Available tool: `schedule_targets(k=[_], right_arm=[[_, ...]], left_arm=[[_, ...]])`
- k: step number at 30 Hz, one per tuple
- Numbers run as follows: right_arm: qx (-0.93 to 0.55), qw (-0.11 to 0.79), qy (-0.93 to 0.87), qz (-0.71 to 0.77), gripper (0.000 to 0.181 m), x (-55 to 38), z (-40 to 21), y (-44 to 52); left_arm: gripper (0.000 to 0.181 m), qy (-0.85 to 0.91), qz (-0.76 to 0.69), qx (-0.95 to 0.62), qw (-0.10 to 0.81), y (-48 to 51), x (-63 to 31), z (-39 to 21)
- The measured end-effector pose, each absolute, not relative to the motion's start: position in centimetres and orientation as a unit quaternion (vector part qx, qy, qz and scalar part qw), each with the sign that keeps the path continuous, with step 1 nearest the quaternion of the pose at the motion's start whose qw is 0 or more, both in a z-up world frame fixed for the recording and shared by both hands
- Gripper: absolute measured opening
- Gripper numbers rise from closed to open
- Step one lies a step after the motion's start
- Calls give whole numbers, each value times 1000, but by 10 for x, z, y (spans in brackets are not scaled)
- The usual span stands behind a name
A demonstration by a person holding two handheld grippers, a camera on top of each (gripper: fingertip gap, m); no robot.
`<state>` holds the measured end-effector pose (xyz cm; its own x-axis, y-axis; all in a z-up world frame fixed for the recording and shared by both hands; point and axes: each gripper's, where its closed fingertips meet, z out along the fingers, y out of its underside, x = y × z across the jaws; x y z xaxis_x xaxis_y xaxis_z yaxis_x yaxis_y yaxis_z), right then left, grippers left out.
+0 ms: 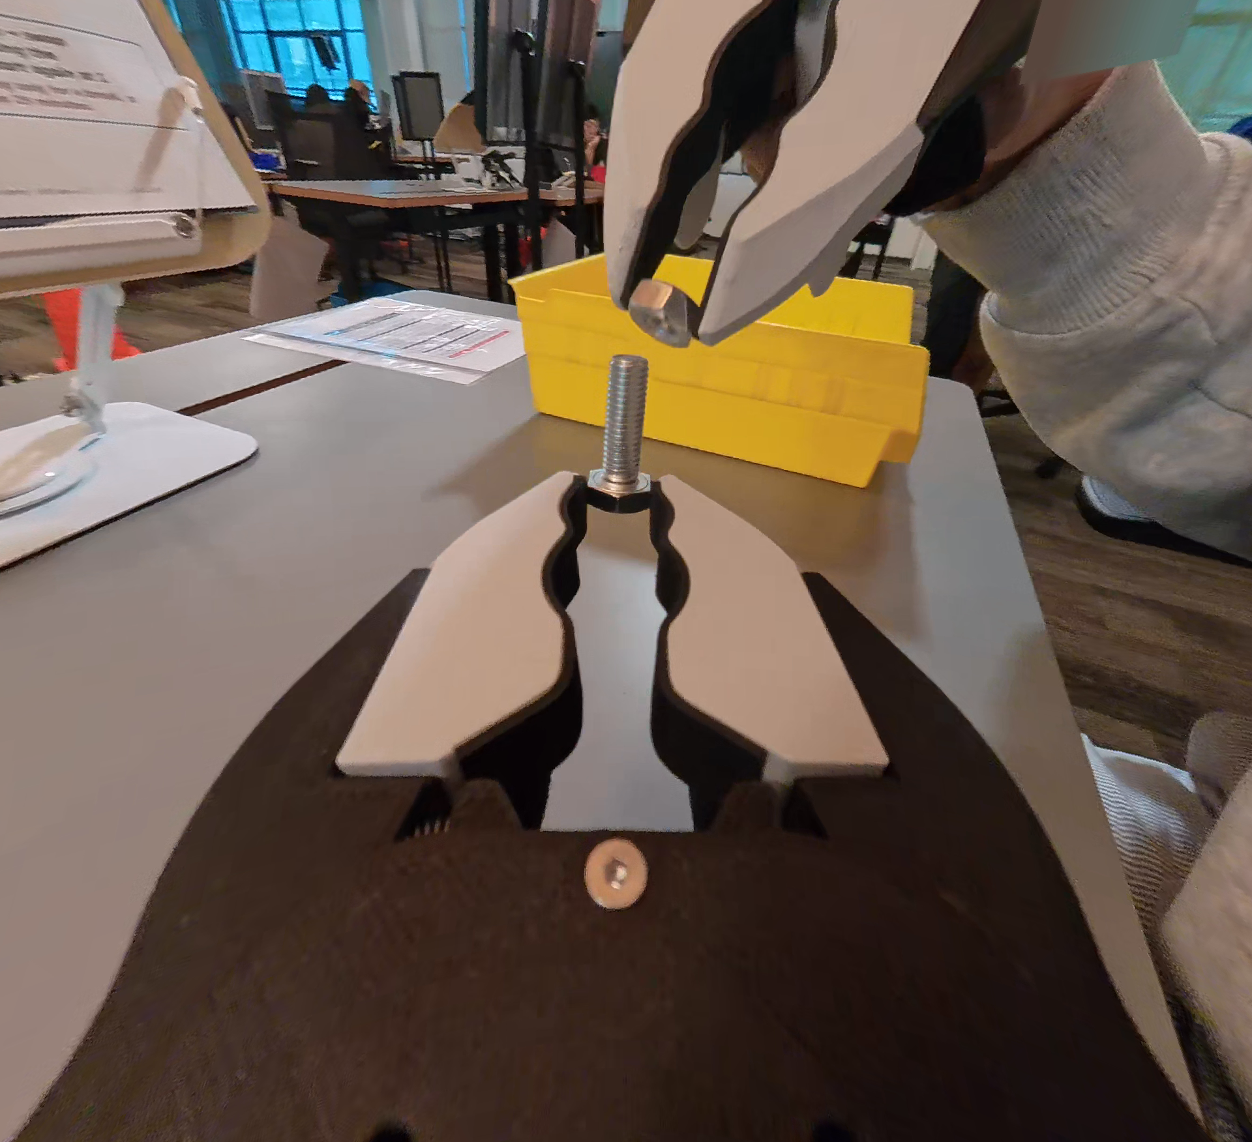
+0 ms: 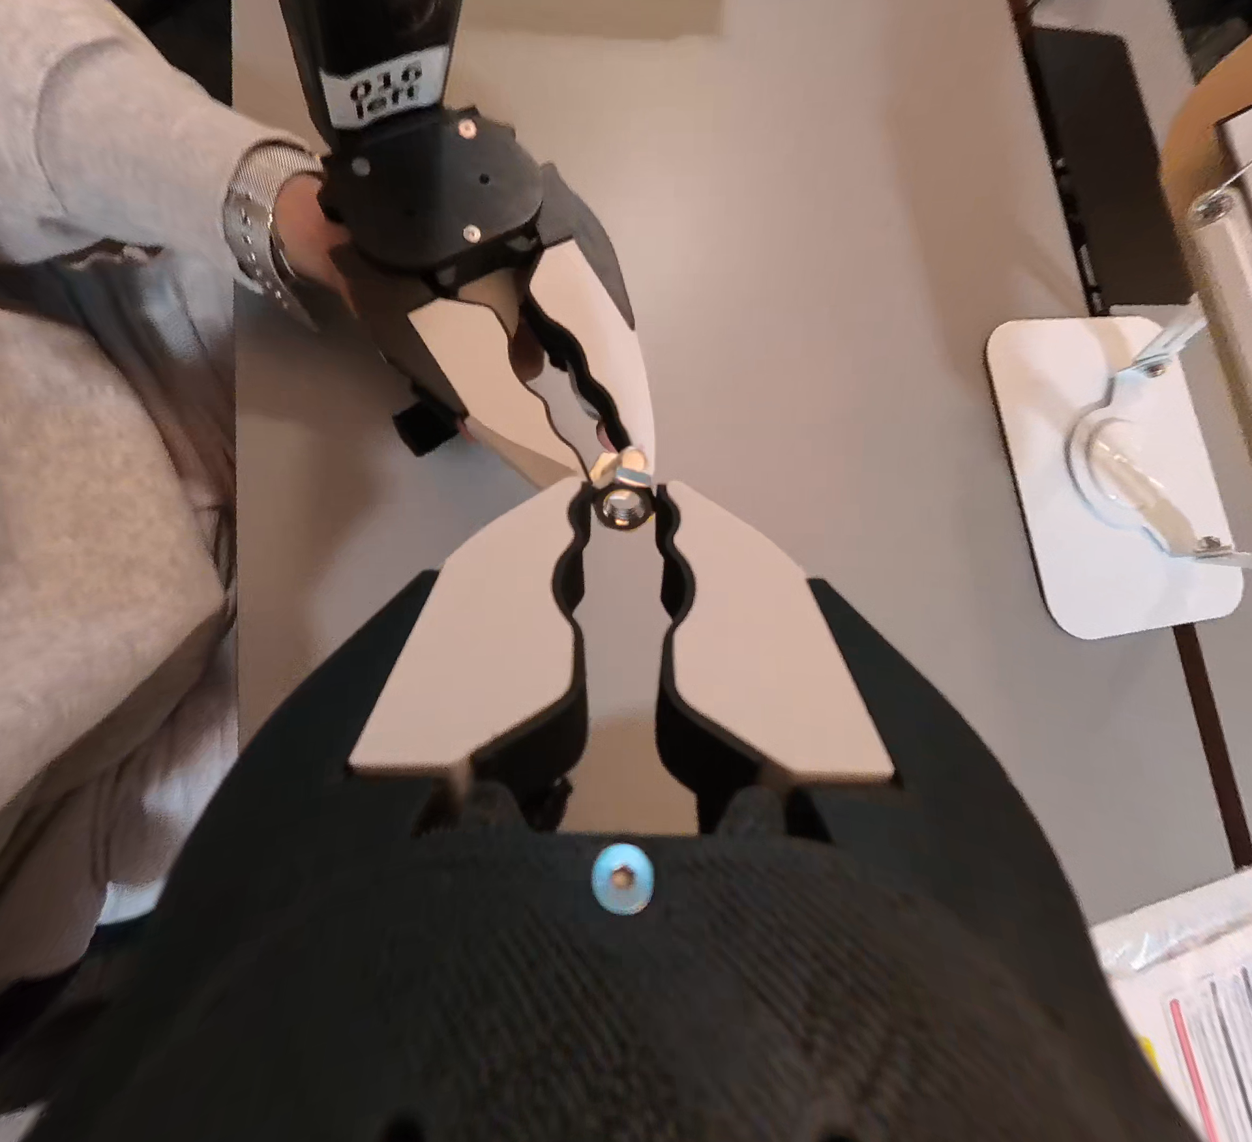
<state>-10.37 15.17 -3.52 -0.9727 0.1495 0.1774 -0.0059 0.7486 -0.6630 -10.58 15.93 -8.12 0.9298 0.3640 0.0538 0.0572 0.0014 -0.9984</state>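
While the left gripper (image 1: 620, 490) lies low over the grey table (image 1: 339, 568), its fingers are closed on the hex head of a bolt (image 1: 628, 419), threaded shank standing upright. The right gripper (image 1: 667, 314) comes down from above, its tips pinched shut on a hex nut (image 1: 660, 317) just over the shank's end; a thin gap shows, no contact. The right wrist view looks down through the nut's bore (image 2: 623, 507), roughly in line with the bolt. A yellow bin (image 1: 745, 391) sits just beyond, far right. A white-based stand (image 1: 135, 459) is at left, a laminated sheet (image 1: 406, 331) farther back.
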Motion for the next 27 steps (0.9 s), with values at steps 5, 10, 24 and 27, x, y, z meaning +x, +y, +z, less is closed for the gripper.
schedule_targets(k=[5, 10, 24, 27], right_arm=[[-24, 83, -946, 312, 18, -94, -50, 157], [-19, 77, -958, 277, 18, -87, -58, 159], [15, 79, -977, 200, 18, -66, -66, 171], [1, 79, -981, 175, 18, -67, -70, 177]], left_arm=[[18, -132, 94, -710, 685, 167, -97, -87], [18, -116, 94, -726, 671, 172, -90, -91], [18, -93, 102, -758, 637, 189, -76, -101], [18, -94, 103, -762, 632, 190, -75, -103]])
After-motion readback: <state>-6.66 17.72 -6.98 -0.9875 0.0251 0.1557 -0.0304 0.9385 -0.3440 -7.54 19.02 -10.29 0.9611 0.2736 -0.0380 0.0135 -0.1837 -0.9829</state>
